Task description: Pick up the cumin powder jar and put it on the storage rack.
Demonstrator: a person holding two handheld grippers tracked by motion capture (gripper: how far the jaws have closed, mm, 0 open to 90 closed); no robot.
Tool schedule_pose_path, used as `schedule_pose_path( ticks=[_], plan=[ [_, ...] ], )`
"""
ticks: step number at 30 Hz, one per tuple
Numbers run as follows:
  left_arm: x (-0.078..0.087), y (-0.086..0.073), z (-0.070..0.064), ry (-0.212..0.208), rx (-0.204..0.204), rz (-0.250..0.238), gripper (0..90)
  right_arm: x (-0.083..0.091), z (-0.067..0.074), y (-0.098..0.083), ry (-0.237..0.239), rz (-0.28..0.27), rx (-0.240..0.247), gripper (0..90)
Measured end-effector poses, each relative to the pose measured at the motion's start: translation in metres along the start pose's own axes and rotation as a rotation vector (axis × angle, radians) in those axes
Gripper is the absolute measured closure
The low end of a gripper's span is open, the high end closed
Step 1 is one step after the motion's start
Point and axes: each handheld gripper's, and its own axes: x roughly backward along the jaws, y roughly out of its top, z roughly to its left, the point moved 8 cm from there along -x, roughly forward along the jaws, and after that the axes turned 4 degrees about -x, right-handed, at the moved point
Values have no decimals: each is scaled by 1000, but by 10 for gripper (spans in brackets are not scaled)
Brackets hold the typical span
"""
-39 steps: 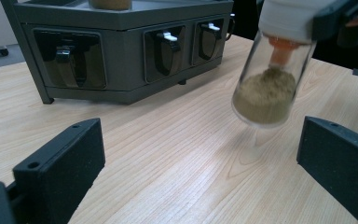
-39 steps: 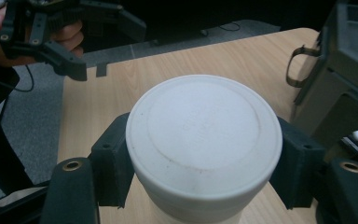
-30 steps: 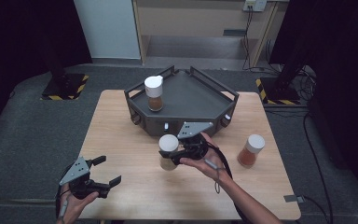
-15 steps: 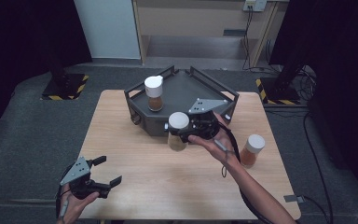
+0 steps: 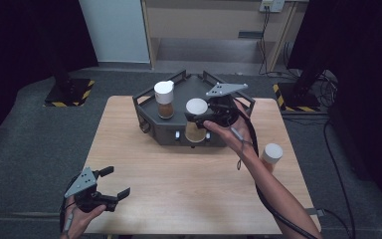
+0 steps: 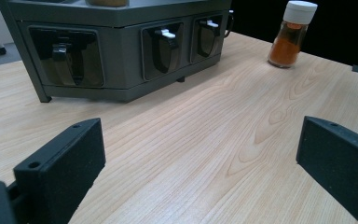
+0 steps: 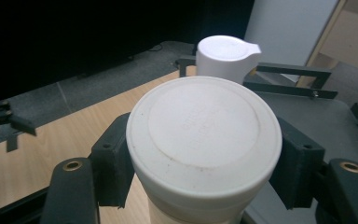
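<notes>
Three white-capped cylindrical spice jars: one (image 5: 196, 122) clamped by right gripper (image 5: 204, 118), one (image 5: 164, 98) in grey angular rack (image 5: 149, 112), one (image 5: 270, 157) at four o'clock. Left gripper (image 5: 113, 182) released.

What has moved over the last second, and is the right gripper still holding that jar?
The right gripper has carried the white-capped spice jar up off the table and away from the person, to the front edge of the grey rack; its jaws stay clamped on the jar. The left gripper has kept open and still near the table's near edge. The jar in the rack and the jar on the table's right haven't moved.
</notes>
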Motion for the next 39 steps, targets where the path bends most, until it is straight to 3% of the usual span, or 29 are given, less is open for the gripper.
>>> schedule_pose_path(
  ticks=[15, 22, 39],
  plan=[
    [0, 0, 1, -2, 4, 1, 3, -25, -23, 22, -106, 10, -54, 339],
    [0, 0, 1, -3, 4, 0, 2, -38, -30, 28, -154, 20, -54, 339],
    [0, -1, 1, -5, 4, 0, 3, -68, -54, 25, -193, 30, -114, 339]
  ],
)
